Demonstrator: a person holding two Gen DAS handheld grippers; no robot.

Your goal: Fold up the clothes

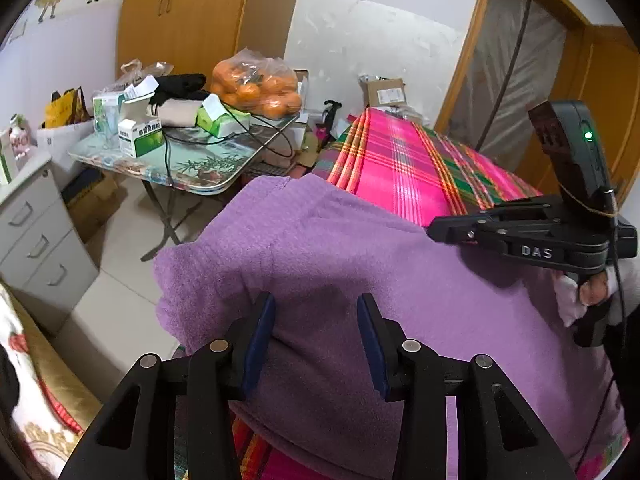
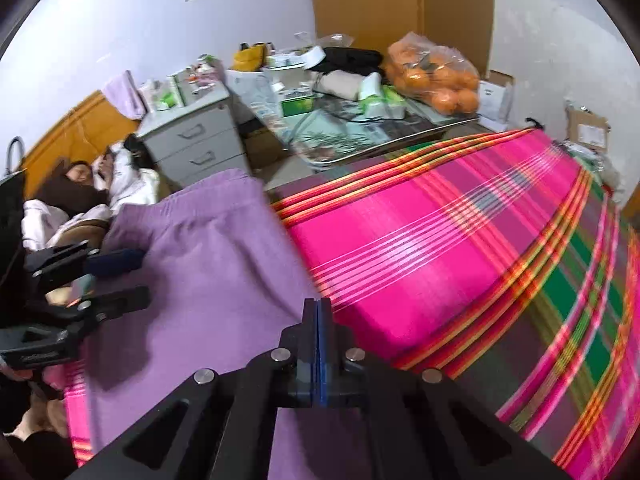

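Both: left hand-held gripper (image 1: 316, 316) spread, right hand-held gripper (image 2: 317, 312) closed above purple garment (image 1: 340, 248).

Bag of oranges (image 1: 258, 88) sat on a cluttered folding table (image 1: 208, 184), green-and-white boxes (image 1: 140, 136) beside it, grey drawer unit (image 1: 36, 232) nearby, wooden wardrobe (image 1: 188, 16) behind, a person (image 2: 80, 184) lay on a bed.

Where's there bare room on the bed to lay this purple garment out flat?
The pink plaid sheet lies bare to the right of the purple garment, up to its far striped edge. The glass table beyond is crowded with boxes and a bag of oranges. The left side is taken by the left tongs.
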